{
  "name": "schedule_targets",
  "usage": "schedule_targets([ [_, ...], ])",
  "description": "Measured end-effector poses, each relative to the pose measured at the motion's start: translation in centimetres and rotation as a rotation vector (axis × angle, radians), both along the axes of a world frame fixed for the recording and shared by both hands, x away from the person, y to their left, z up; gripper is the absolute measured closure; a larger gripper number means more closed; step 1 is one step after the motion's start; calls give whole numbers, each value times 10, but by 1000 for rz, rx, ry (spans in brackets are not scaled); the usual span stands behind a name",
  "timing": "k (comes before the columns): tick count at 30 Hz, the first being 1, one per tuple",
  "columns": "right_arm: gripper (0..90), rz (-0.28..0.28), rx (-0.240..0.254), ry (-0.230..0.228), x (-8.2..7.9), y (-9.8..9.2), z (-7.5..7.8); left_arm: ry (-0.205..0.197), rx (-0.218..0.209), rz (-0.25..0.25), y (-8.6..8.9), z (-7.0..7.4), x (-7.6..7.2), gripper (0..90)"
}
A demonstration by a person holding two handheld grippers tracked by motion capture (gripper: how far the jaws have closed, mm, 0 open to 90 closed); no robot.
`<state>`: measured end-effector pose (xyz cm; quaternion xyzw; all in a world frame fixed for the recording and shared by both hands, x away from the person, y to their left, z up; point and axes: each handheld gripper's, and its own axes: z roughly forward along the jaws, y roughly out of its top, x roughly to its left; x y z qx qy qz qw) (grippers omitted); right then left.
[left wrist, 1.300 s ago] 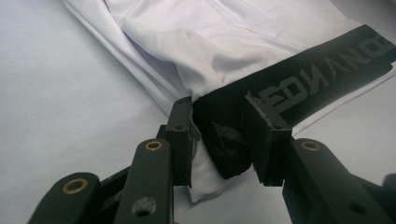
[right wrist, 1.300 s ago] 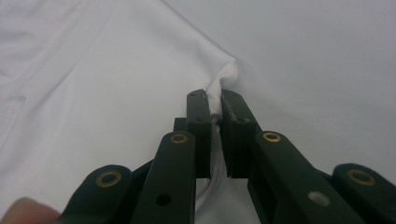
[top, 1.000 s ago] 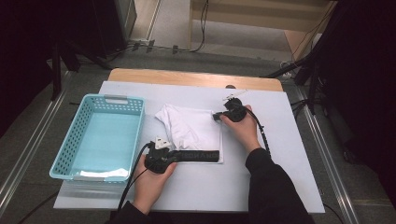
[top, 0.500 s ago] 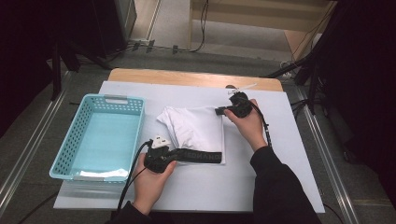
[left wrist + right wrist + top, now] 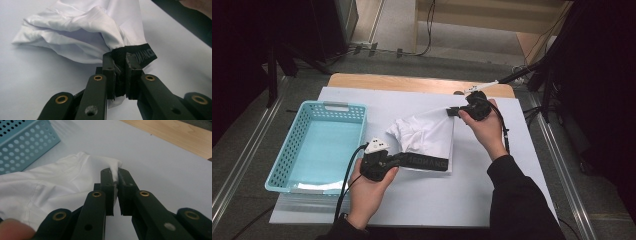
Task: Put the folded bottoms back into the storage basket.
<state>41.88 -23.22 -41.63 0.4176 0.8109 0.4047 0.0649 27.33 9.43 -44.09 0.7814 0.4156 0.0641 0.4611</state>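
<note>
Blue basket [image 5: 287,155] – holds nothing; white garment [image 5: 427,135] lies beside it.

basket [image 5: 319,145] blocks left, table [image 5: 492,195] right open

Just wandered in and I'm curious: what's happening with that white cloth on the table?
A person holds a gripper in each hand and handles a white garment over the table. The left gripper is shut on its black waistband, and the right gripper pinches a white corner at the far side, so the cloth hangs stretched between them. A light blue basket stands on the left.
</note>
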Motion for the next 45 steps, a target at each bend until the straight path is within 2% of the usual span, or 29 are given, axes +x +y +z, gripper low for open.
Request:
schedule_targets([
  [7,822,13,-3,-27,-3,6,22,-4,-43,-14,12,16,7,823],
  [16,822,20,9,-63,-4,17,54,-40,-67,-21,27,43,12,823],
  [22,822,33,-2,-89,-6,29,76,-60,-76,-24,37,57,15,823],
  [33,823,39,5,-116,-5,44,103,-99,-93,-11,61,85,20,823],
  [45,823,71,11,-146,-3,75,130,-141,-95,21,93,107,19,823],
])
